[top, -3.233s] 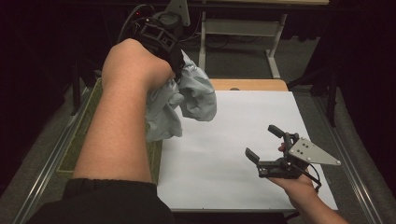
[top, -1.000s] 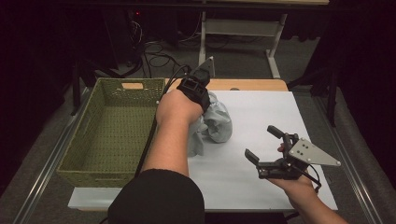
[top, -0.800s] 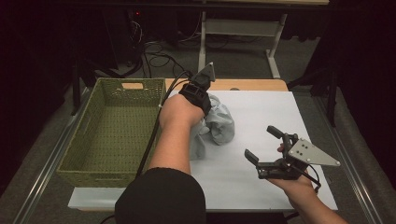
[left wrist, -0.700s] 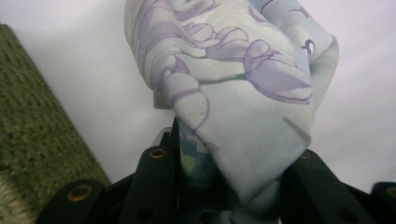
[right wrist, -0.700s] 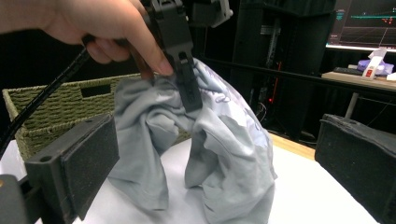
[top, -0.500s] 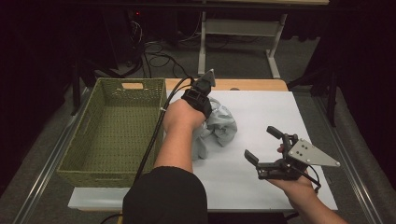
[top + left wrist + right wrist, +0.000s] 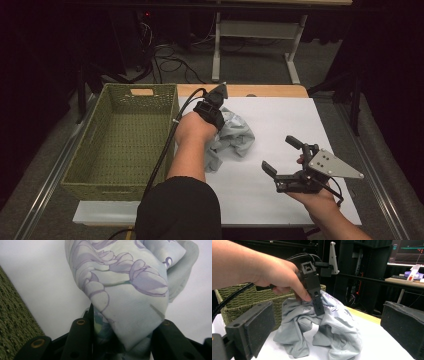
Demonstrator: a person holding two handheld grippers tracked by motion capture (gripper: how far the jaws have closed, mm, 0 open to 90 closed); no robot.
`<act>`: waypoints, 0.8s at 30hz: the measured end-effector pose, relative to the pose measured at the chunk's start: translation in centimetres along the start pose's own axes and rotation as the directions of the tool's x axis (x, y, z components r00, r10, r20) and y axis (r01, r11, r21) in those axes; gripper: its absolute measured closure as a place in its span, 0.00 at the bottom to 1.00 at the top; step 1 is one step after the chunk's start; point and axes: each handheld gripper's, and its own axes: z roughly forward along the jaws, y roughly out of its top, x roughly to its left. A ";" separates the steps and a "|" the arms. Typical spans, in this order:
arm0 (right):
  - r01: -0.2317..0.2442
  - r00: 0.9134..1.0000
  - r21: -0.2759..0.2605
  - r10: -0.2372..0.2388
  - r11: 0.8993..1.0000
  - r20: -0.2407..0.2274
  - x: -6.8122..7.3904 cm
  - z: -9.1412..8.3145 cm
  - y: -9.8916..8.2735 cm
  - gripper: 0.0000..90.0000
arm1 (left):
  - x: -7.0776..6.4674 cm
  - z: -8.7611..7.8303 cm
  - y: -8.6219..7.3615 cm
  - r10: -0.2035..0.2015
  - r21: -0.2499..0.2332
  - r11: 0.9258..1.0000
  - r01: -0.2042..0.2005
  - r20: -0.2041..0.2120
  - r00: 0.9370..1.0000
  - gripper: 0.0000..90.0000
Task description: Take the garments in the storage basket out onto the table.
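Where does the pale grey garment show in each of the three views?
High view: garment at table centre, right of the basket, under the left gripper.
Left gripper view: garment between the jaws, top centre.
Right gripper view: garment at centre, bunched.
Shared landmark: the basket.

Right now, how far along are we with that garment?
Done: the pale blue garment is out of the green basket and bunched on the white sheet. In hand: the left tool pinches a fold, its jaws having just been opening. Left: spreading and folding; the right tool waits open, apart.
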 end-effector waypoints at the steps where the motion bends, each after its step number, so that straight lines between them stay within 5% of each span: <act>1: -0.001 1.000 0.000 0.001 1.000 0.000 0.0 0.0 0.0 0.01 | 0.0 0.0 0.0 0.000 0.000 1.000 0.000 0.000 1.000 0.71; 3: 0.000 1.000 0.000 0.000 1.000 0.000 0.0 0.0 0.0 0.01 | 0.1 0.2 -0.1 0.005 0.004 1.000 -0.005 -0.004 1.000 0.68; 6: -0.001 1.000 0.001 0.001 1.000 0.000 0.0 0.1 0.0 0.01 | -0.1 0.1 0.0 0.008 0.007 1.000 -0.009 0.012 1.000 0.49; 10: -0.001 1.000 0.003 0.001 1.000 -0.002 0.1 0.1 -0.1 0.01 | -0.2 -0.9 0.1 -0.009 -0.003 1.000 0.009 0.008 1.000 0.00; 14: -0.002 1.000 0.003 0.002 1.000 -0.001 0.1 0.1 -0.1 0.01 | 0.1 -1.5 0.0 -0.035 -0.009 0.999 0.035 0.012 0.999 0.00; 24: -0.003 1.000 0.003 0.003 1.000 -0.002 0.1 0.1 -0.1 0.01 | -0.1 -1.8 -0.3 -0.022 0.001 1.000 0.022 0.001 1.000 0.00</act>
